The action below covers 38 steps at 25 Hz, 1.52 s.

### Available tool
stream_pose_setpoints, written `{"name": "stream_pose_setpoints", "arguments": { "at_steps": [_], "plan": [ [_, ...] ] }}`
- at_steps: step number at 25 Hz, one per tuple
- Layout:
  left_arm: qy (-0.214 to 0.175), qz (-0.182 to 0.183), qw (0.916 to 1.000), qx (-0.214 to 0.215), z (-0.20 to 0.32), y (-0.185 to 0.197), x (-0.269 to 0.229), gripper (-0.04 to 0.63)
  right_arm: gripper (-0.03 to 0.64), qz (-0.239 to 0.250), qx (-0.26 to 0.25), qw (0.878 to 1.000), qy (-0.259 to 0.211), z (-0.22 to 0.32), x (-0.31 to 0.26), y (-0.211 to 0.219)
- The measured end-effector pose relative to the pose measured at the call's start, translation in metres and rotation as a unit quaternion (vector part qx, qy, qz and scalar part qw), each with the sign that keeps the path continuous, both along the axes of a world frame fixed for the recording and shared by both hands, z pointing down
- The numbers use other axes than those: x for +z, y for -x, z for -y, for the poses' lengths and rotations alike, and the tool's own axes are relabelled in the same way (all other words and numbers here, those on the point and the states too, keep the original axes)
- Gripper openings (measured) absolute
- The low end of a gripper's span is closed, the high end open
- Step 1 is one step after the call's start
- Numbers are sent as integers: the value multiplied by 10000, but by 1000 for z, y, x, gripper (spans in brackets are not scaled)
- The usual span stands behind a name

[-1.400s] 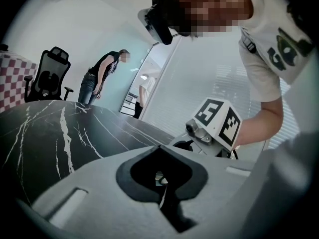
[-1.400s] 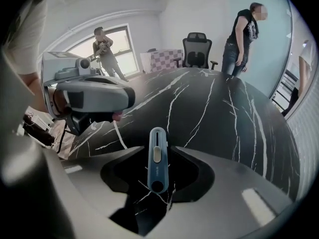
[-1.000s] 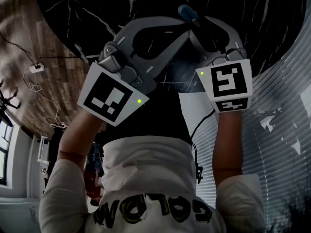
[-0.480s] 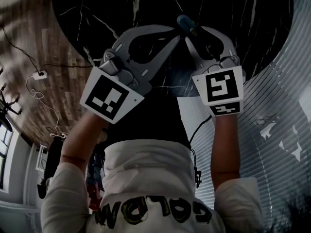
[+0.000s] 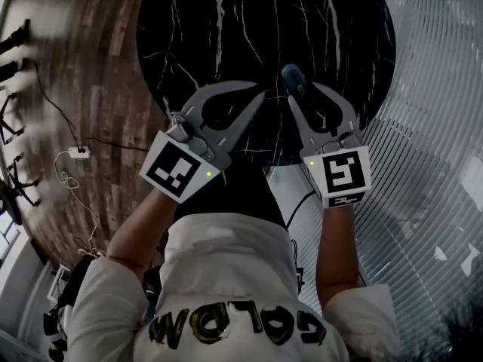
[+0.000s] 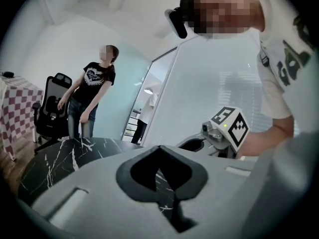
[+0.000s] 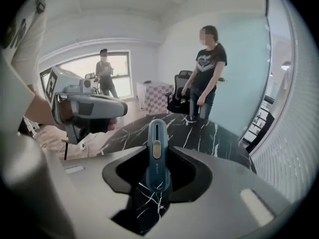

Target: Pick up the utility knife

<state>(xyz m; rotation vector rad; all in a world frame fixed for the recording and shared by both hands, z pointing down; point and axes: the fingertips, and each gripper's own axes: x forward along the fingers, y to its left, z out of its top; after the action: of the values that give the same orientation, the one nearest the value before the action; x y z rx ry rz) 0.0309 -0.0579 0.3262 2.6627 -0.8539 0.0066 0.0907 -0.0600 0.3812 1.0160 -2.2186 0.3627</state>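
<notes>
A blue utility knife (image 5: 290,75) sticks out past the tips of my right gripper (image 5: 303,93), which is shut on it above the round black marble table (image 5: 226,21). In the right gripper view the knife (image 7: 155,133) stands upright between the jaws of my right gripper (image 7: 158,150), slider facing me. Its jaws have just been closing on the knife. My left gripper (image 5: 256,95) hangs beside it to the left, shut with nothing in it. The left gripper view shows my left gripper (image 6: 159,148) with its tips together.
Wood floor (image 5: 83,66) with a power strip and cables (image 5: 78,151) lies left of the table. White slatted blinds (image 5: 438,127) are on the right. A person (image 7: 207,68) stands by an office chair (image 6: 52,111) beyond the table. A second person (image 7: 105,73) stands further back.
Both grippers have risen from the table, the knife going up in the right one. More of the table and floor now shows around them.
</notes>
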Motion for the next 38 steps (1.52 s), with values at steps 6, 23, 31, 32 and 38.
{"name": "stream_pose_setpoints", "arguments": {
  "at_steps": [6, 23, 31, 32, 38],
  "plan": [
    [-13, -330, 9994, -54, -25, -7, -71, 3, 130, 530, 151, 9942, -928, -14, -101, -4],
    [-491, -568, 9972, -2, -101, -3, -230, 3, 130, 2263, 542, 9389, -2535, -104, -302, 6],
    [-696, -639, 9955, 74, -130, -9, -263, 3, 130, 2518, 587, 9201, -2944, -141, -343, 0],
    [-728, -626, 9953, 98, -133, -10, -265, 3, 130, 2542, 618, 9185, -2966, -146, -346, -2],
    [-885, -729, 9928, 359, -147, -19, -276, 3, 130, 2604, 704, 9118, -3097, -162, -357, -7]
  ]
}}
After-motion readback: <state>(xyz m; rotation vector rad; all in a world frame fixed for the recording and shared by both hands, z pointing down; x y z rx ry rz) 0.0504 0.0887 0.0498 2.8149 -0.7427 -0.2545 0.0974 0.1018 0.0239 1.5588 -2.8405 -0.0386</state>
